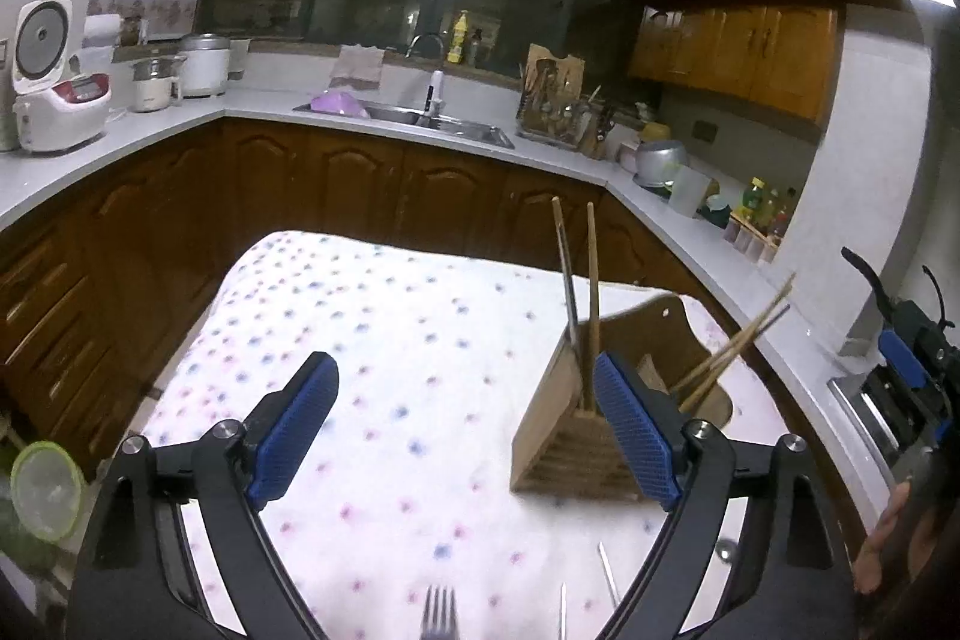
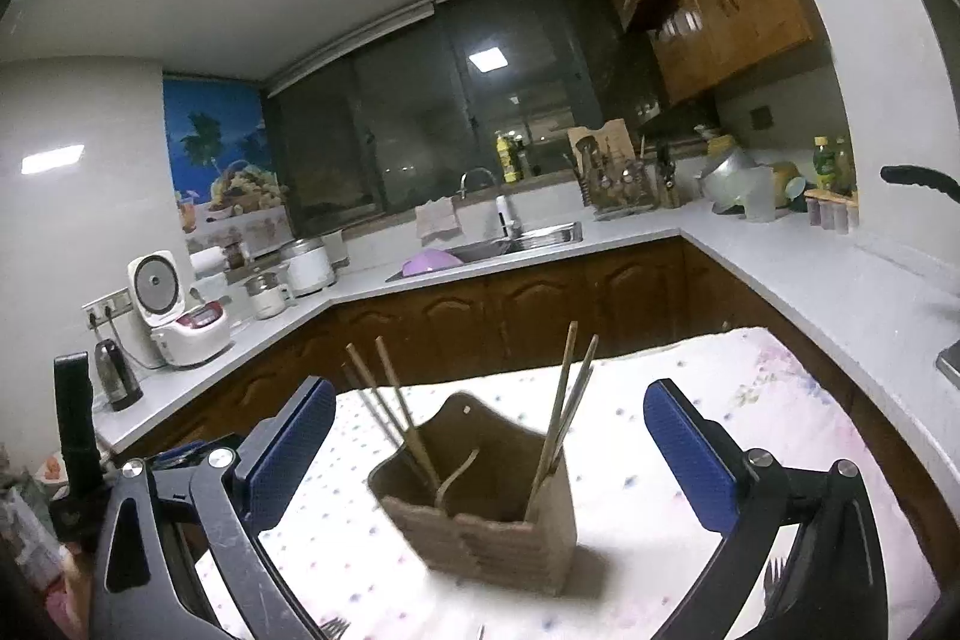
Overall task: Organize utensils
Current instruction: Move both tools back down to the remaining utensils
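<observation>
The wooden utensil holder stands upright on the dotted tablecloth, toward the right side of the table and nearer its far edge than the near one; two pairs of chopsticks lean out of it, one pair tilting left, the other right; a curved divider shows inside its open top. From the left wrist view the holder sits just behind the right pad, its tall back panel toward the counter.

The left gripper has its fingers spread wide, nothing between them but bare cloth; the right gripper is spread just as wide, the holder framed between its blue pads with clear room on both sides, pads touching nothing.

Down at the near edge, a fork lies on the cloth with tines pointing away; slim metal handles lie just right of it; another fork's tines peek beside the right gripper's frame.

Plenty of open cloth to the left of the holder; the far table edge drops off toward dark wood cabinets; a white counter runs close along the table's right side, leaving only a narrow gap there.
</observation>
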A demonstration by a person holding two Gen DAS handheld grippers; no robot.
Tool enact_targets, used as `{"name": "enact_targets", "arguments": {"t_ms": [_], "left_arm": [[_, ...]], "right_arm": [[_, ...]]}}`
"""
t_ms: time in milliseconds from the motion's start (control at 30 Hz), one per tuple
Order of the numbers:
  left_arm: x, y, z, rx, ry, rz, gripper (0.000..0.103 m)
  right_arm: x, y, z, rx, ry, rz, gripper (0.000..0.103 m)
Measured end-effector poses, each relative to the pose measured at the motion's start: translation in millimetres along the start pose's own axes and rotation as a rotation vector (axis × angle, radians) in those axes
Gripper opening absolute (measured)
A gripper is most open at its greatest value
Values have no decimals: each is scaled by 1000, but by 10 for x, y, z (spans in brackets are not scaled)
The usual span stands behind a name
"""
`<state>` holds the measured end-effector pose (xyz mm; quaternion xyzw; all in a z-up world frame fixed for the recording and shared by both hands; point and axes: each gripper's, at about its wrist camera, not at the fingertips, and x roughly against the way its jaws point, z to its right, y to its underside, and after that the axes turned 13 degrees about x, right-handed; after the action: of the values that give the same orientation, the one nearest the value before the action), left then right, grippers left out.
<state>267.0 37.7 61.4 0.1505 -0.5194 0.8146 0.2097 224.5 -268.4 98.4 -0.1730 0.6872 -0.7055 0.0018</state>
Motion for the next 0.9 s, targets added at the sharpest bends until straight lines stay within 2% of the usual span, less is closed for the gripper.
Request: {"name": "enact_targets", "arguments": {"t_ms": [200, 400, 900], "left_arm": [[365, 222, -95, -16, -10, -8, 91], [568, 472, -169, -25, -12, -43, 91], [607, 922, -100, -73, -9, -145, 91]], "right_arm": [[217, 152, -114, 4, -24, -27, 103], [372, 329, -199, 2, -41, -70, 103], [552, 717, -297, 2, -34, -167, 103]]}}
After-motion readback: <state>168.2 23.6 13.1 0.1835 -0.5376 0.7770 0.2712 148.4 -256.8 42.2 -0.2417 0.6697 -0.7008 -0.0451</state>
